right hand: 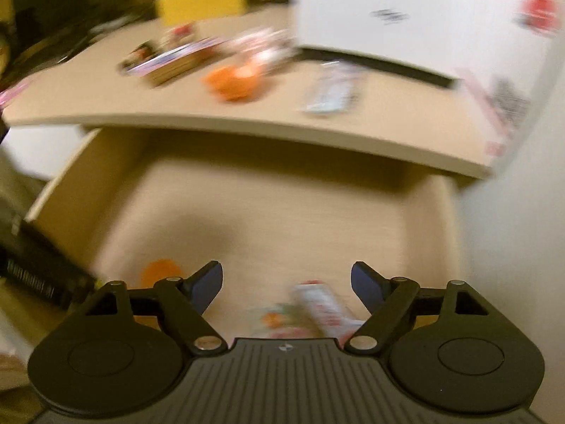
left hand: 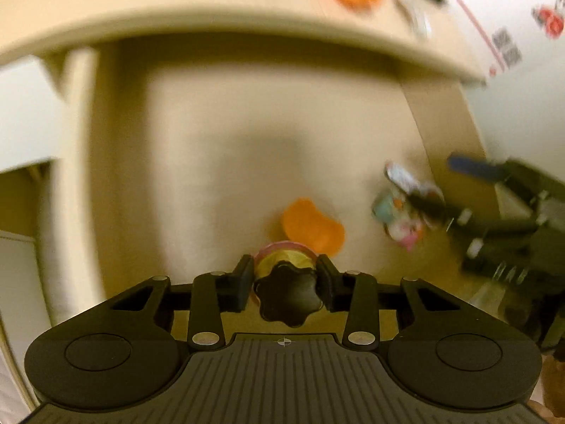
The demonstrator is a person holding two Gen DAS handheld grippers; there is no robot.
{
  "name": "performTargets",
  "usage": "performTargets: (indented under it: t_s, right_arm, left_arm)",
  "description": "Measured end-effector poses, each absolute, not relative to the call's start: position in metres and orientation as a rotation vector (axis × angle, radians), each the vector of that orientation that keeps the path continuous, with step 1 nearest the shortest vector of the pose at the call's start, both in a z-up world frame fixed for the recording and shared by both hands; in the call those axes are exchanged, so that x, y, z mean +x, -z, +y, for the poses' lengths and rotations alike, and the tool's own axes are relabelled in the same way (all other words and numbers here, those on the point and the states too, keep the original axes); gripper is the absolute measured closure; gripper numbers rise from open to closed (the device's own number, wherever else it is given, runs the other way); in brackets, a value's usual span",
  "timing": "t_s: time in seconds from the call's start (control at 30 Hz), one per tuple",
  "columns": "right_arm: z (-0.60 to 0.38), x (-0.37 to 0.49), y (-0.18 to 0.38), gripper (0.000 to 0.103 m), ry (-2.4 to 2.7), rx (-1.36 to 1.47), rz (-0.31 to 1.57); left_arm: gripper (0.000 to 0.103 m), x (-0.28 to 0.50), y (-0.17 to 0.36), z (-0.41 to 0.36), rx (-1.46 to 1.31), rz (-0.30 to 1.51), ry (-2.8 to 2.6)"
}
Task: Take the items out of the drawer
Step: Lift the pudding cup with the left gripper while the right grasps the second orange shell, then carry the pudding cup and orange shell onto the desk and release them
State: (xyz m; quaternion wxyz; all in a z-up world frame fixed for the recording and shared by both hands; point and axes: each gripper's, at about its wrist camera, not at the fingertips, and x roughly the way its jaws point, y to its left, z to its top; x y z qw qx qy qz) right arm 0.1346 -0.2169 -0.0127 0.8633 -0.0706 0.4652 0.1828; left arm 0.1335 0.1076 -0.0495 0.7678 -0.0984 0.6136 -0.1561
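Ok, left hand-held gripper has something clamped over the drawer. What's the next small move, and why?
Probably lift the left hand-held gripper straight up and carry its load toward the desk top. It is shut on a small round item with a pink rim, just above the drawer floor; an orange piece lies close beyond, so rising first avoids nudging it.

A pale beige desk top (right hand: 247, 120) is seen from above, its curved front edge overhanging the space below. Behind it, a white wall (right hand: 388, 7) is lit in warm, yellowish light. At the right, a plain off-white wall surface (right hand: 522, 247) is met by the desk. Both views are blurred, so finer detail cannot be made out.
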Motion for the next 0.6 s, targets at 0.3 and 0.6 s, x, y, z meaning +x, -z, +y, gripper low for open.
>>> performTargets:
  t_s: [0.3,0.6]
  right_arm:
    - [-0.121,0.148,0.051,0.022,-0.692,-0.399,1.155]
    - [-0.091,0.167,0.086,0.047,-0.726,-0.524,1.297]
  left_arm:
    - [0.06,0.125,0.021,0.142,-0.189,1.231,0.259]
    - [0.06,0.117,0.022,0.138,-0.199,1.221,0.246]
